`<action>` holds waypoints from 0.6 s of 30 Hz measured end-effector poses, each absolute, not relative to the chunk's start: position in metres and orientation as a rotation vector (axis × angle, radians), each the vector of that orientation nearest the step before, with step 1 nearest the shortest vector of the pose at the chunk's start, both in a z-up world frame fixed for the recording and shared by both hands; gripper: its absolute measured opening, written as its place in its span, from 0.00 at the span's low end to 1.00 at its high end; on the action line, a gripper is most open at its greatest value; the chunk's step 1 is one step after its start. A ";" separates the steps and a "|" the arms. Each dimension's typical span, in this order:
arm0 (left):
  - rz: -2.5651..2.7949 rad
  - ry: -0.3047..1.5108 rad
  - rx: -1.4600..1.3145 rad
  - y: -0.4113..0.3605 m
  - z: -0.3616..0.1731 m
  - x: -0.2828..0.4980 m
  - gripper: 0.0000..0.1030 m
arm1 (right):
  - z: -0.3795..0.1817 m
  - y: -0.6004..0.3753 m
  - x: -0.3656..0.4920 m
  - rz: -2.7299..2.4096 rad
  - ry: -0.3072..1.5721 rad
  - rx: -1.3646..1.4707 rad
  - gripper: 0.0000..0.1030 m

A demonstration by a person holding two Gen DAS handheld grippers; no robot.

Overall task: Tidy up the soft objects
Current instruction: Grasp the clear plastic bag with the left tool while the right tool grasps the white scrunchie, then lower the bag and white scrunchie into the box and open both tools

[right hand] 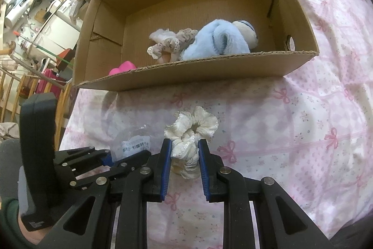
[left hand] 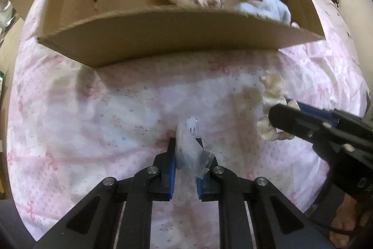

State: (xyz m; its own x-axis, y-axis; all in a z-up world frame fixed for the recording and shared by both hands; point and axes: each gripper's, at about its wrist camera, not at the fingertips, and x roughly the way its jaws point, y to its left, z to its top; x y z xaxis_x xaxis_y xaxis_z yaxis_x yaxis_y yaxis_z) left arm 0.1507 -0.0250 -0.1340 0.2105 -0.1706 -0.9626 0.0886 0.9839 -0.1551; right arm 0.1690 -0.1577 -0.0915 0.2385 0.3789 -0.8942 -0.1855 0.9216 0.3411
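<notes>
A cream ruffled scrunchie [right hand: 190, 132] lies on the pink bedspread; my right gripper [right hand: 184, 146] is shut on its near part. It also shows in the left wrist view [left hand: 271, 95], with the right gripper [left hand: 283, 106] on it. My left gripper [left hand: 185, 144] is shut on a clear plastic bag with a barcode label [left hand: 192, 144], also seen in the right wrist view [right hand: 132, 144]. A cardboard box [right hand: 198, 72] stands beyond, holding a blue plush toy [right hand: 216, 41], a lace-trimmed cloth item [right hand: 167, 41] and a pink object [right hand: 122, 68].
The pink bow-patterned bedspread [right hand: 291, 132] covers the whole work surface. The box's front wall [left hand: 174, 36] rises just beyond both grippers. Furniture and clutter [right hand: 35, 15] stand off the bed's left side.
</notes>
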 end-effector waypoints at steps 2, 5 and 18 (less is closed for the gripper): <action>-0.161 1.334 -0.101 -0.016 -0.128 0.147 0.12 | -0.092 -0.157 0.169 0.386 1.274 0.170 0.24; -0.125 1.311 -0.118 -0.005 -0.122 0.143 0.12 | -0.091 -0.156 0.168 0.388 1.266 0.163 0.24; -0.032 1.195 -0.153 0.030 -0.091 0.139 0.12 | -0.077 -0.157 0.157 0.410 1.207 0.138 0.24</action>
State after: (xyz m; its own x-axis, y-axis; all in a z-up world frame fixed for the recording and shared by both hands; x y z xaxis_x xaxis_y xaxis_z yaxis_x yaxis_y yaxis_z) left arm 0.1392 0.0300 -0.0905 0.3678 -0.1056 -0.9239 -0.0564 0.9892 -0.1355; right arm 0.1565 -0.1570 -0.0775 0.2928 0.3787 -0.8780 -0.2342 0.9187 0.3181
